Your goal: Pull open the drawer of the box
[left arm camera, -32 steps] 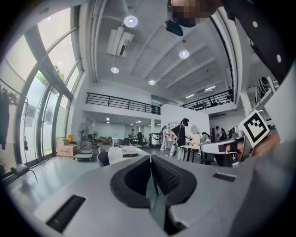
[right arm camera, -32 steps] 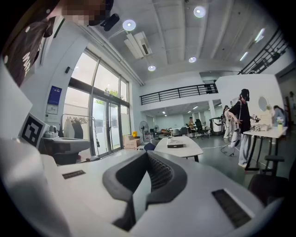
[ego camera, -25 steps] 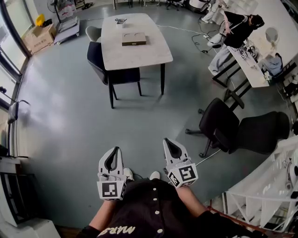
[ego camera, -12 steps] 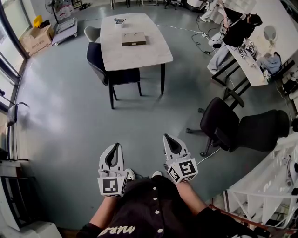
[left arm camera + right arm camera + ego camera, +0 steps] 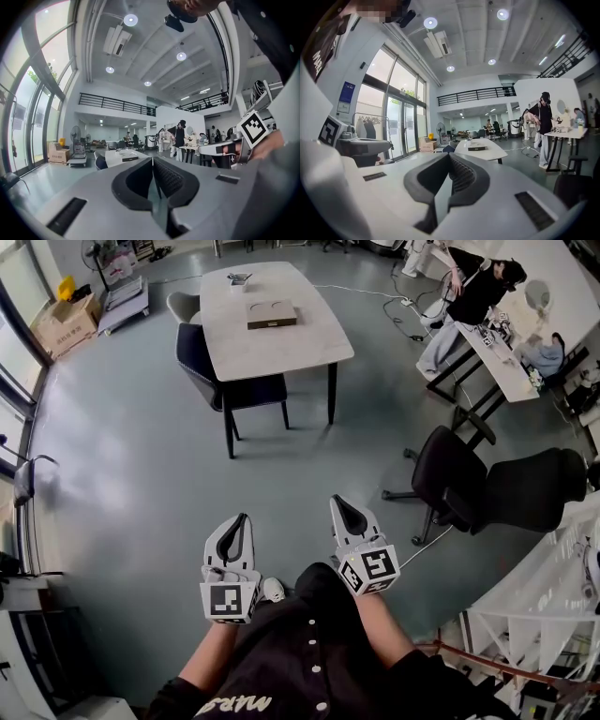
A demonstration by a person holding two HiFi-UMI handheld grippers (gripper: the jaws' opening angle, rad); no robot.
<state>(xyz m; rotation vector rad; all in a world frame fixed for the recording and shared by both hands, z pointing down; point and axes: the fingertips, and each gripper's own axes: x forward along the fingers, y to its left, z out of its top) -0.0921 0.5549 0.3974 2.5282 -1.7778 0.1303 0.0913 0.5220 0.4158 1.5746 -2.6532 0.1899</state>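
Note:
The flat brown box [image 5: 272, 315] lies on a white table [image 5: 281, 348] far across the room, its drawer side too small to make out. My left gripper [image 5: 242, 519] and right gripper [image 5: 336, 501] are held close to my body, far short of the table, both shut with nothing between the jaws. In the left gripper view the box [image 5: 123, 158] shows small beyond the shut left gripper [image 5: 153, 160]. In the right gripper view the box [image 5: 477, 148] lies on the table [image 5: 485, 153] past the shut right gripper [image 5: 450, 157].
A dark chair [image 5: 211, 367] stands at the table's near-left side. Two black office chairs [image 5: 502, 488] stand to the right on the grey floor [image 5: 141, 474]. A person [image 5: 464, 301] stands at a desk far right. Cardboard boxes [image 5: 66, 320] sit far left; a white railing [image 5: 525, 634] is at lower right.
The view has shifted a little, and the table and chairs sit slightly differently in the head view. Both grippers stay shut in front of my body and ride slightly higher in the frame.

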